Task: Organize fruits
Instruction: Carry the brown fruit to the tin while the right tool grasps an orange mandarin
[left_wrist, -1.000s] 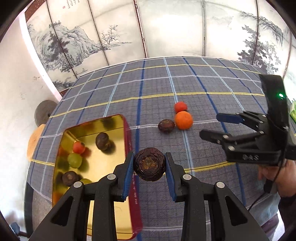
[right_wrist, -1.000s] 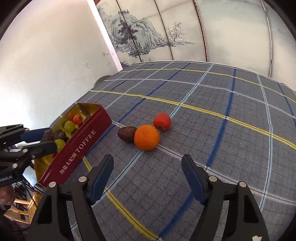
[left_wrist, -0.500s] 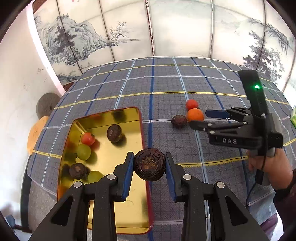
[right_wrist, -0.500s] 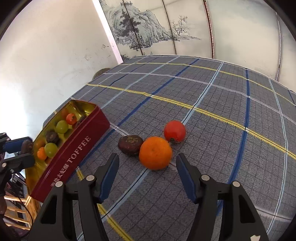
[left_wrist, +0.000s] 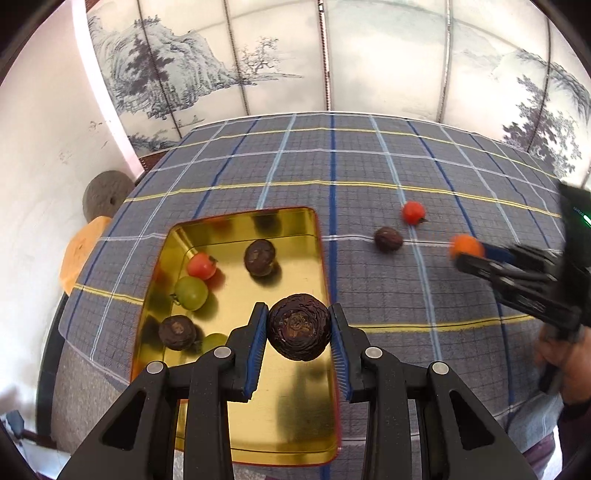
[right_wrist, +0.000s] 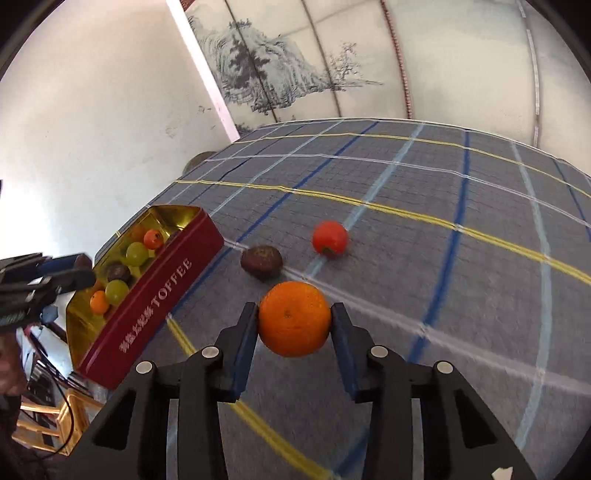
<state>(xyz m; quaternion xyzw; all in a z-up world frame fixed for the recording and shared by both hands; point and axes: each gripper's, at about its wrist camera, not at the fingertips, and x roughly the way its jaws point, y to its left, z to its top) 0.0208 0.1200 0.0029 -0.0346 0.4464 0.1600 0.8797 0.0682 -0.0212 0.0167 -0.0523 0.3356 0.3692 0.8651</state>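
left claw (left_wrist: 298, 329): pinching dark wrinkled fruit (left_wrist: 298, 326), directly above gold tin (left_wrist: 280, 413) interior | right claw (right_wrist: 293, 319): just been closing, pads against orange (right_wrist: 294, 318), tin (right_wrist: 147, 295) lies leftward across desk (right_wrist: 406, 240)

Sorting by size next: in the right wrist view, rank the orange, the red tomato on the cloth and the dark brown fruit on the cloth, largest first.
1. orange, though it sits nearest the camera, between the right gripper's fingers, which inflates it.
2 and 3. dark brown fruit and red tomato: too alike to rank.
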